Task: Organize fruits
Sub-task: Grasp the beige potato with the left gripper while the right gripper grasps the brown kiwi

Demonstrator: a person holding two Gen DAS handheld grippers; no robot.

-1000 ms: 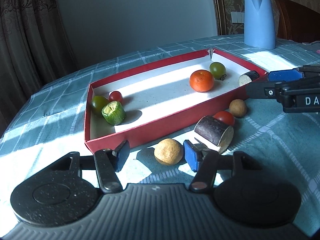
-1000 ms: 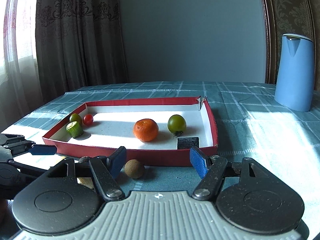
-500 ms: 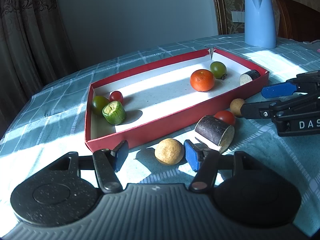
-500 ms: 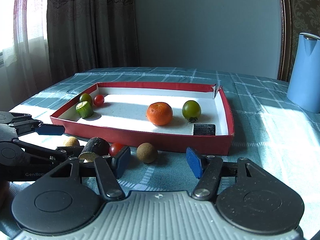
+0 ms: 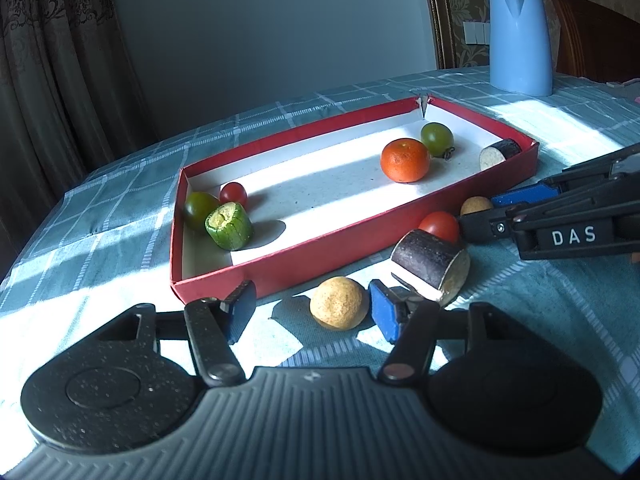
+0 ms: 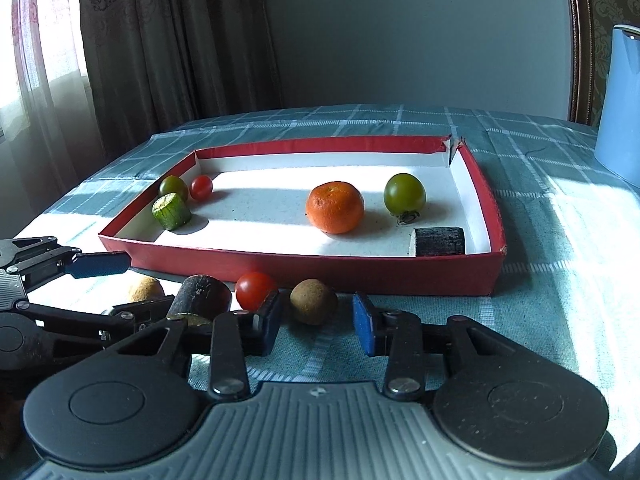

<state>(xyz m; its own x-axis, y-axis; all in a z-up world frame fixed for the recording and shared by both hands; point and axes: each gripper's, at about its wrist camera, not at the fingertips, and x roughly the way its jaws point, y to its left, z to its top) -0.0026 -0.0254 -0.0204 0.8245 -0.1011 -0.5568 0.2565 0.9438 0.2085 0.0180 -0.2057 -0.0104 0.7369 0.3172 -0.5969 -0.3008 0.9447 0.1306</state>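
Now your right gripper (image 6: 316,322) is closing round the brown longan (image 6: 313,301) w/o contact, beside the red tray (image 6: 360,272); left gripper (image 5: 312,310) gapes, empty.

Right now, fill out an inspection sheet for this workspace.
Surface: table under a teal checked cloth, sunlit in patches.
Job's things: red tray holds an orange, two green tomatoes, a cherry tomato, a cucumber chunk and an eggplant piece. On the cloth beside the tray: red tomato, brown round fruit, eggplant chunk, tan round fruit.
Clutter: blue kettle.
Grippers: left gripper open around the tan round fruit; right gripper closing on the brown round fruit, pads not touching.
Cables: nothing seen.
Surroundings: curtains, grey wall.
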